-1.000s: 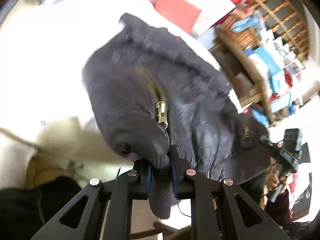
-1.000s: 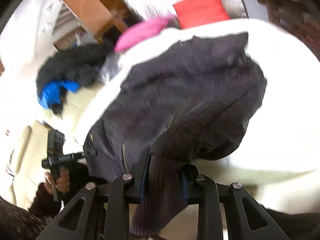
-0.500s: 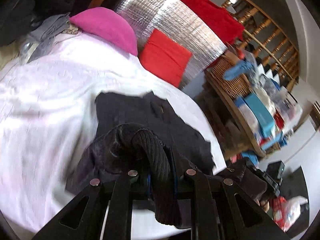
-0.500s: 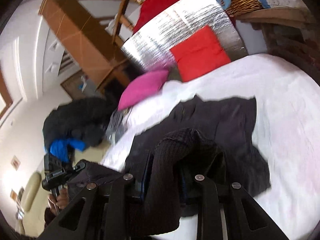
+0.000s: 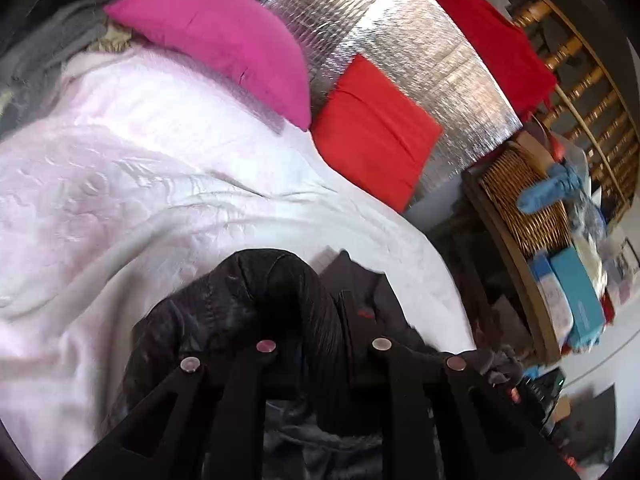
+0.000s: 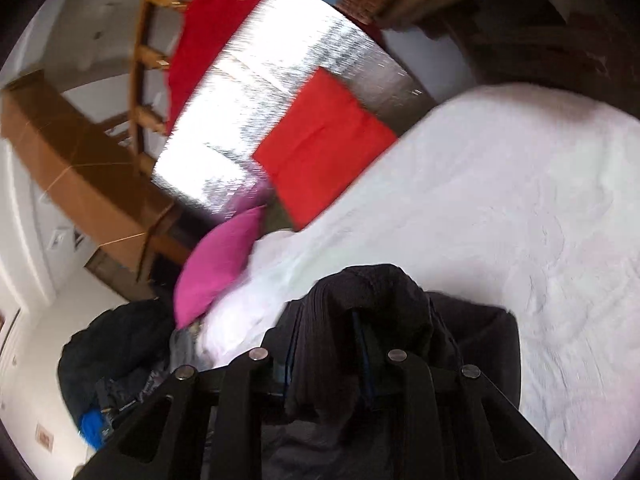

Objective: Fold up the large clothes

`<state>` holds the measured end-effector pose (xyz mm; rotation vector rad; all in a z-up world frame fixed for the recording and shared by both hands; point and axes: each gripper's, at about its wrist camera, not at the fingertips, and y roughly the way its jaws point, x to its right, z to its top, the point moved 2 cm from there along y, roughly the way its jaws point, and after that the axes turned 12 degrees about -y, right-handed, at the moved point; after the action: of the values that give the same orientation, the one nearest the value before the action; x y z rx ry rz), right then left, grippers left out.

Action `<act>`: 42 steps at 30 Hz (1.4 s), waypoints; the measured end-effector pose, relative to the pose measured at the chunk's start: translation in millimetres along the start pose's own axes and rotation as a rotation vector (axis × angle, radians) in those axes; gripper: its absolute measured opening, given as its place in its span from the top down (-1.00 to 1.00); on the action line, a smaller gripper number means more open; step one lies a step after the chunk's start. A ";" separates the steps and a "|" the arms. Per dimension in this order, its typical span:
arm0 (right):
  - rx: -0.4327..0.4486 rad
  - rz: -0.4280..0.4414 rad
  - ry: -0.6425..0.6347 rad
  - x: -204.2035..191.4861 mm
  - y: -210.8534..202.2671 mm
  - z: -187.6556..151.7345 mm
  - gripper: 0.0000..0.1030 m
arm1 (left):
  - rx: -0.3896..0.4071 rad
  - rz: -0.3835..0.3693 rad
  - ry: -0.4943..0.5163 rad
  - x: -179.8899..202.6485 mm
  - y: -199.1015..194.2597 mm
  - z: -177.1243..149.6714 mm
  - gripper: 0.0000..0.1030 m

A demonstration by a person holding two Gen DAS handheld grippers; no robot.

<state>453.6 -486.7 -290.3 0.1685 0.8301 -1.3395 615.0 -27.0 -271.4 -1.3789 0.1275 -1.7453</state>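
The left gripper (image 5: 320,320) is clenched on a ribbed fold of the dark jacket (image 5: 224,312), which bunches up over its fingers and hangs down toward the camera at the near edge of the white bedspread (image 5: 132,184). The right gripper (image 6: 324,344) grasps another ribbed fold of the same jacket (image 6: 368,284), the cloth humped between its blue-edged pads and draping over both fingers; the rest of the garment lies on the bedspread (image 6: 500,208) just behind. At the far end of the bed, a pink pillow (image 5: 216,40) sits to the left of a red cushion (image 5: 372,136), both against a silver foil panel (image 5: 432,60). A wicker basket (image 5: 524,200) stands to the right of the bed. A heap of dark clothes (image 6: 112,352) lies off the bed's left side.
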 end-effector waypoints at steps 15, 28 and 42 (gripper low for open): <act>-0.010 -0.034 0.192 64.7 52.0 8.7 0.17 | 0.020 0.094 -0.073 -23.7 54.5 10.6 -0.22; -0.049 -0.225 0.067 47.3 -25.0 -6.2 -0.78 | 0.205 0.290 0.009 -8.2 -74.8 -22.5 -0.68; -0.193 -0.392 -0.158 9.0 -23.7 -45.7 0.59 | 0.060 0.549 -0.064 -79.9 -58.0 -69.0 -0.47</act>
<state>412.4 -474.8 -320.1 -0.2618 0.8807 -1.6031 524.9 33.4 -323.6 -1.2107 0.3782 -1.2362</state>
